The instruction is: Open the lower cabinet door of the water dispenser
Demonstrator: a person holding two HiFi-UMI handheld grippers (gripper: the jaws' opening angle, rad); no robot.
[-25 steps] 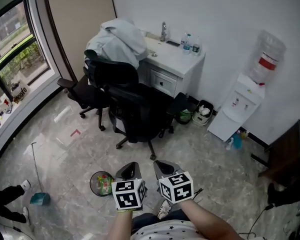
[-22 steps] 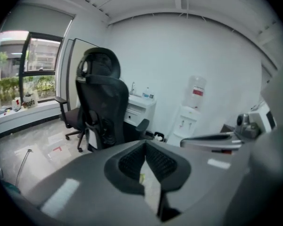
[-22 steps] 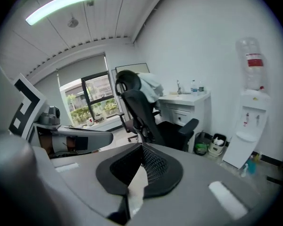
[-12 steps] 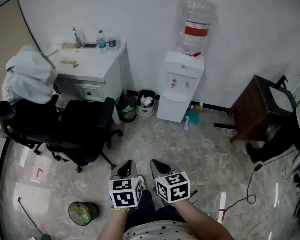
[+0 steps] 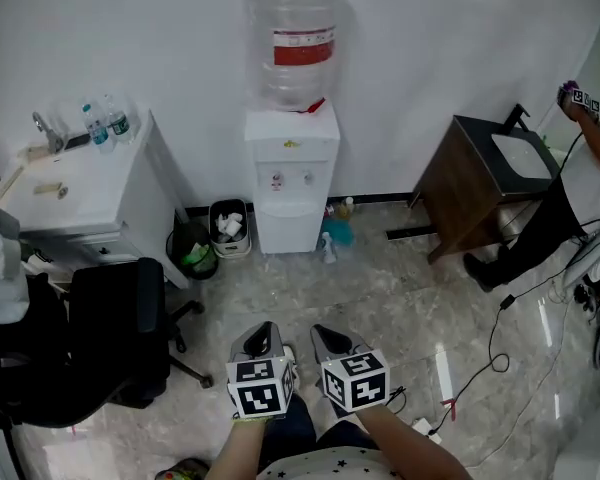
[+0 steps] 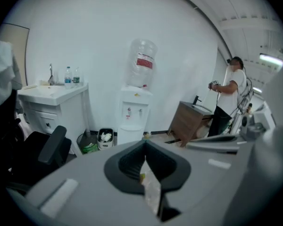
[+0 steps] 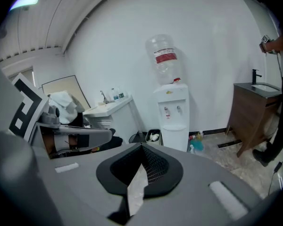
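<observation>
water dispenser [image 5: 290,183] ahead, person's torso [image 6: 234,86] only in left gripper view

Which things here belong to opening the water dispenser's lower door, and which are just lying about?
For the job:
water dispenser
lower door
left gripper, shut
right gripper, shut

Lying about:
office chair
waste bin
water bottles
wooden cabinet

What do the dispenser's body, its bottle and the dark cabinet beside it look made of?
Water dispenser body: likely white plastic, smooth, slightly glossy. Bottle: clear plastic, the wall shows through it. Dark cabinet: probably brown wood or veneer, matt.
</observation>
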